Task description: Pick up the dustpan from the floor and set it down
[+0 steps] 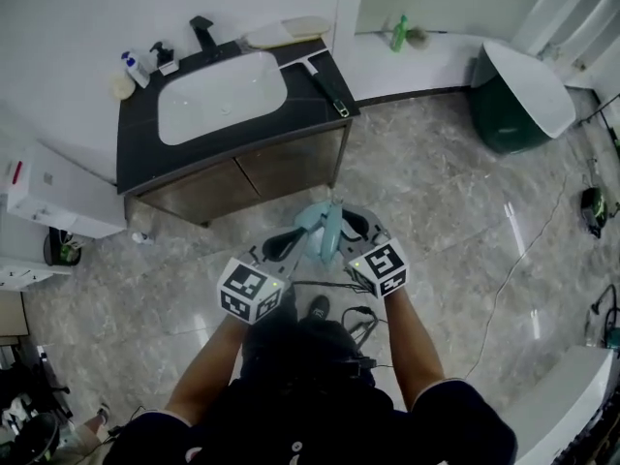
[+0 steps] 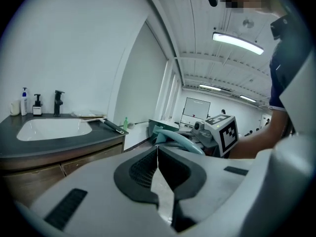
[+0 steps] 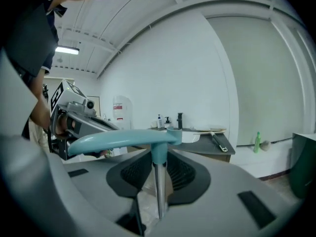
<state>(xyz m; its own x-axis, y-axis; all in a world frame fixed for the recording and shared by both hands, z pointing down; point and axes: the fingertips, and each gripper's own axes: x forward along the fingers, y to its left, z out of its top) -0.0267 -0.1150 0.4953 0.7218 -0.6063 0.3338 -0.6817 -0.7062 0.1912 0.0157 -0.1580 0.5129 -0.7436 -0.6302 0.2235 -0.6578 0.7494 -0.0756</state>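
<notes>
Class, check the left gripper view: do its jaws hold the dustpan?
No, the left gripper is shut with nothing between its jaws; the dustpan shows beyond them.

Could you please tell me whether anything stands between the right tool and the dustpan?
Nothing does: the right tool already grips the dustpan by its metal pole, just below the teal handle. The left tool, shut and empty, is beside it.

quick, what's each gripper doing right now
Left gripper: closed, empty.
Right gripper: closed on the teal-handled metal dustpan pole.
</notes>
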